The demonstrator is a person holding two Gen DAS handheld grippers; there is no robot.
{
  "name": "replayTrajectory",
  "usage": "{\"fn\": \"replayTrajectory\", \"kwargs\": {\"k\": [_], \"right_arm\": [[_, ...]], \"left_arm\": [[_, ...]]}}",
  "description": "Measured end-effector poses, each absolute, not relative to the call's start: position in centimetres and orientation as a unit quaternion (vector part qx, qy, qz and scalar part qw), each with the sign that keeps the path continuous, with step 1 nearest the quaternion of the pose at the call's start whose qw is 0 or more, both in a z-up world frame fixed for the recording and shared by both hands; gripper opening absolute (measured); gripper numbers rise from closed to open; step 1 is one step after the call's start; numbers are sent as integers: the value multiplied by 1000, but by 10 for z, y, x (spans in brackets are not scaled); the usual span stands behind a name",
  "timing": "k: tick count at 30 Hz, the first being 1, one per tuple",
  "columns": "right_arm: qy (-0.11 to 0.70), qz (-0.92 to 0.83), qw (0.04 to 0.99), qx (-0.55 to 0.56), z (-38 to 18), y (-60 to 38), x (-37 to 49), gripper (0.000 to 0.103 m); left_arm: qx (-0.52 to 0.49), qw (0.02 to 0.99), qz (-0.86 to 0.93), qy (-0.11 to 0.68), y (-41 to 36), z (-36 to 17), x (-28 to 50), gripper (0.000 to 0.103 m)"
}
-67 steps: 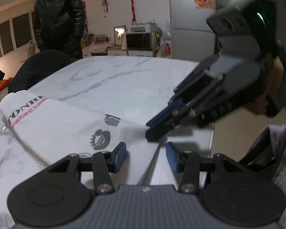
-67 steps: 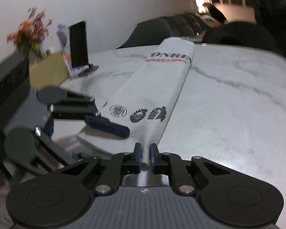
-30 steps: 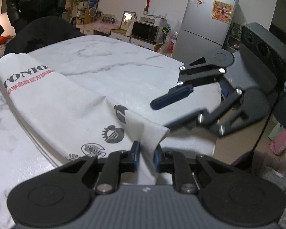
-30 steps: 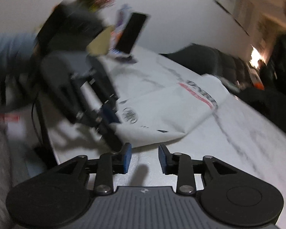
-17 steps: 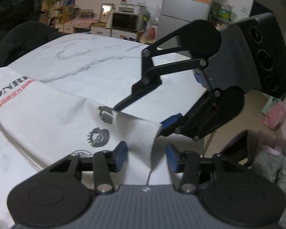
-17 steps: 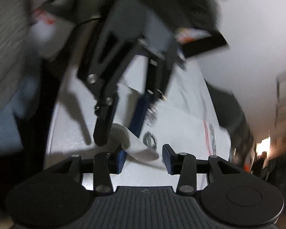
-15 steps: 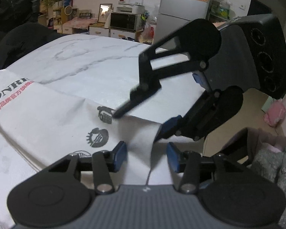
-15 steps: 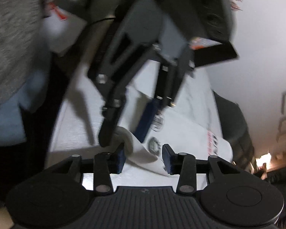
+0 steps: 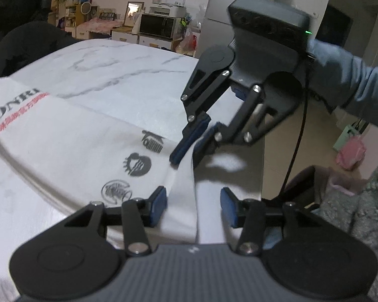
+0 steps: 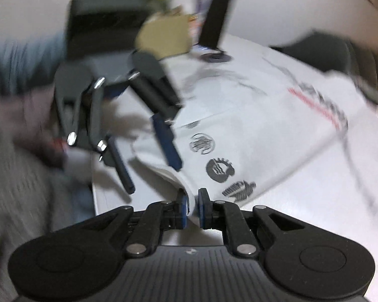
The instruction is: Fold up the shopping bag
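A white shopping bag (image 9: 70, 136) lies flat on the marble worktop (image 9: 128, 75), with its printed end by the near edge. It has big letters and a red line at its far end. Three small black pictures sit in a row near the close end. The left claw (image 9: 192, 207) is open wide, and the bag's end lies between its blue pads (image 9: 158, 206) without being pinched. Just past it, the right claw (image 9: 186, 151) is closed on the bag's corner fold, and the cloth goes up a little there. From the right wrist camera, the right claw (image 10: 194, 207) pinches white cloth between its pads. A blue sleeve (image 9: 340, 80) reaches in from the right.
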State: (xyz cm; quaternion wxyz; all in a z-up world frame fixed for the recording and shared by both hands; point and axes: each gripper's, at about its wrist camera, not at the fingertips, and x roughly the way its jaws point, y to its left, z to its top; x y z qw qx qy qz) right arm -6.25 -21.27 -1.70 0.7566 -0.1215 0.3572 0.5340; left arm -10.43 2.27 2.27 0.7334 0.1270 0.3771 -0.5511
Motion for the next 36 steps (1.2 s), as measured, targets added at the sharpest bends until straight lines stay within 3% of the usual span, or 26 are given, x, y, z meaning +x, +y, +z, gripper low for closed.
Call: {"fn": "replayTrajectory", "kwargs": {"k": [7,11,13,18,27,36], "right_arm": [[456,489,735,108,-34,-240,-26,3],[481,469,719,178,-39,-249,-23,1],[489,457,714,206,-42,-253,-23,1],[495,428,711,259,-49,-257,-26,1],[446,374,759,293,-53,-259,-50,1],[312,329,883,121,-12,-240,-105,8]], "left_arm": [[79,745,-549,370,43,17,-99,45],[52,753,-542,370,50,15,-98,44],[26,759,-531,376,54,13,-95,39],[-90,765,-486,414,73,-1,-80,14],[-285,749,-398,446,94,-27,-79,9],[-337,750,-337,459,86,-32,-81,6]]}}
